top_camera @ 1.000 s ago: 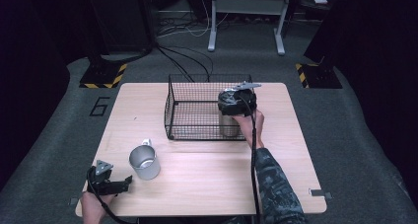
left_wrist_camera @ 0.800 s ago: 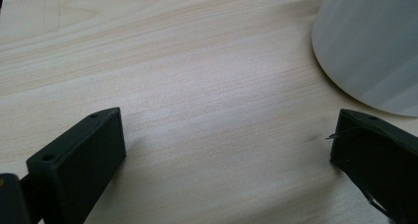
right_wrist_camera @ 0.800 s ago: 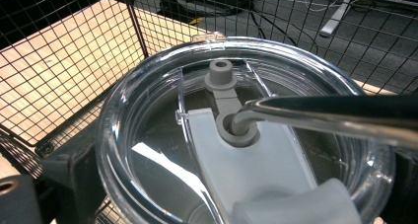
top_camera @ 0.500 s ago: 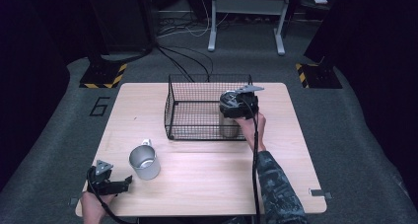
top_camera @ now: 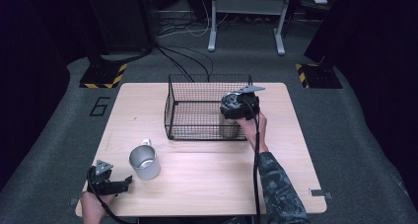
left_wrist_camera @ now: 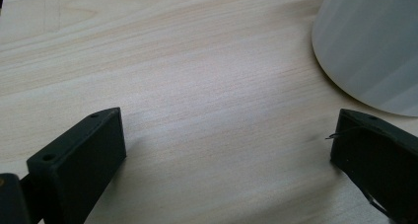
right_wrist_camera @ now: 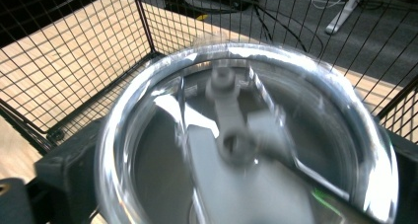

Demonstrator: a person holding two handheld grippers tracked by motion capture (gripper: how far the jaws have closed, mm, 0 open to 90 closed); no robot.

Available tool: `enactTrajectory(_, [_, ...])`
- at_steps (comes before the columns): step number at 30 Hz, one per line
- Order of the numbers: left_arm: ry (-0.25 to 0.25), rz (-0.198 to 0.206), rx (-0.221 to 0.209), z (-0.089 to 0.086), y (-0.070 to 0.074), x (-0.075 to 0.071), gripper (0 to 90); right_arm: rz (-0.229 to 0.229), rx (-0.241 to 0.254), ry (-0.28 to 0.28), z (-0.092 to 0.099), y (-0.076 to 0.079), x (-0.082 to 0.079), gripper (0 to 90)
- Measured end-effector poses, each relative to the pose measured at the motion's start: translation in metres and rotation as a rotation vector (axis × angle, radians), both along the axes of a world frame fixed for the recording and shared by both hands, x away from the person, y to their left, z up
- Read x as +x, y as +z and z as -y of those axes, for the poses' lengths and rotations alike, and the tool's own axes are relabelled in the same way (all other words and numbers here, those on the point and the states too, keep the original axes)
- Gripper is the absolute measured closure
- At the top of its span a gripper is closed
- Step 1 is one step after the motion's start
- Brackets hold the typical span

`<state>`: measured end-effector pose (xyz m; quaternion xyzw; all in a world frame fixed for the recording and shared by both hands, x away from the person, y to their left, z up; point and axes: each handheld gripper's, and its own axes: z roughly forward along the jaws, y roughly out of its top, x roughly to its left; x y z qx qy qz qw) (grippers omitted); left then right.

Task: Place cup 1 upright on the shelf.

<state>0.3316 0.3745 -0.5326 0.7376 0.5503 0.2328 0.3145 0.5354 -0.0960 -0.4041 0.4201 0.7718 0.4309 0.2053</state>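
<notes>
in the high view the person's right forearm reaches from the near edge of the counter (top_camera: 207,184) up toward the far right part, the hand wrapped around the right gripper (top_camera: 240,105), which hangs over the near right corner of the wire basket (top_camera: 197,93). under it a steel cup (top_camera: 227,127) stands inside the basket against that corner. the left hand rests at the near left corner of the counter with the left gripper (top_camera: 125,181) lying low and pointing right. a second steel mug (top_camera: 144,162), handle toward the far side, stands just beside it, clear of the basket.

in the left gripper view the jaws are wide apart with bare counter between them and nothing held. the mug's curved wall (left_wrist_camera: 374,46) sits just beyond the right-hand jaw; whether they touch, i cannot tell.

in the right gripper view the camera looks straight down into the cup (right_wrist_camera: 246,135), its rim blurred. the jaws sit on either side of its wall, clamped on it. the basket's mesh (right_wrist_camera: 88,51) surrounds it, with the counter showing through.
</notes>
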Motion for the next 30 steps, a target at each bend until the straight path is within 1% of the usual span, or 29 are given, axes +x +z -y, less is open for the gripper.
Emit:
enactTrajectory(2, [0.002,0.003,0.000,0.000,0.000,0.000,0.2,0.001,-0.025,0.014,-0.002,0.007,-0.002,0.0])
enactTrajectory(3, [0.004,0.010,-0.001,0.000,-0.001,0.000,0.2,-0.010,-0.023,0.012,-0.003,0.009,-0.003,0.0])
enactTrajectory(6, [0.000,0.001,0.000,0.000,0.000,0.000,0.2,-0.006,-0.033,0.016,-0.003,0.014,-0.005,0.0])
enactTrajectory(7, [0.002,0.006,0.000,0.000,0.000,0.000,0.2,-0.010,-0.045,0.011,-0.002,0.018,-0.007,0.0])
enactTrajectory(8, [0.000,0.000,0.000,0.000,0.000,0.000,0.2,-0.010,-0.045,0.011,-0.002,0.018,-0.007,0.0])
enactTrajectory(10, [0.002,0.005,0.000,0.000,0.000,0.000,0.2,-0.016,-0.064,0.007,0.000,0.022,-0.009,0.0])
enactTrajectory(14, [0.000,-0.001,0.000,0.000,0.000,0.000,0.2,-0.020,-0.068,0.009,0.004,0.025,-0.011,0.0])
enactTrajectory(15, [0.002,0.005,0.000,0.000,0.000,0.000,0.2,-0.014,-0.069,0.011,0.006,0.026,-0.012,0.0])
enactTrajectory(16, [0.000,0.000,0.000,0.000,0.000,0.000,0.2,-0.011,-0.068,0.010,0.007,0.027,-0.014,0.0])
enactTrajectory(17, [0.000,0.000,0.000,0.000,0.000,0.000,0.2,-0.005,-0.072,0.009,0.010,0.029,-0.016,0.0])
enactTrajectory(19, [0.004,0.009,-0.001,0.000,-0.001,0.000,0.2,-0.008,-0.062,0.008,0.013,0.031,-0.020,0.0])
enactTrajectory(21, [0.002,0.003,0.000,0.000,0.000,0.000,0.2,0.000,-0.070,0.010,0.018,0.034,-0.027,0.0])
enactTrajectory(22, [0.002,0.003,0.000,0.000,0.000,0.000,0.2,0.000,-0.070,0.010,0.018,0.034,-0.027,0.0])
enactTrajectory(23, [0.002,0.003,0.000,0.000,0.000,0.000,0.3,0.001,-0.074,0.009,0.022,0.035,-0.033,0.0])
enactTrajectory(24, [0.002,0.003,0.000,0.000,0.000,0.000,0.2,0.001,-0.074,0.009,0.022,0.035,-0.033,0.0])
enactTrajectory(25, [0.002,0.004,0.000,0.000,0.000,0.000,0.2,-0.001,-0.078,0.004,0.026,0.036,-0.039,0.0])
enactTrajectory(27, [0.000,0.000,0.001,0.000,0.000,0.000,0.2,-0.001,-0.074,0.003,0.030,0.036,-0.044,0.0])
enactTrajectory(28, [0.002,0.005,0.000,0.000,0.000,0.000,0.2,-0.001,-0.074,0.003,0.030,0.036,-0.044,0.0])
enactTrajectory(30, [0.001,0.001,0.000,0.000,0.000,0.000,0.2,0.011,-0.077,-0.001,0.037,0.036,-0.052,0.0])
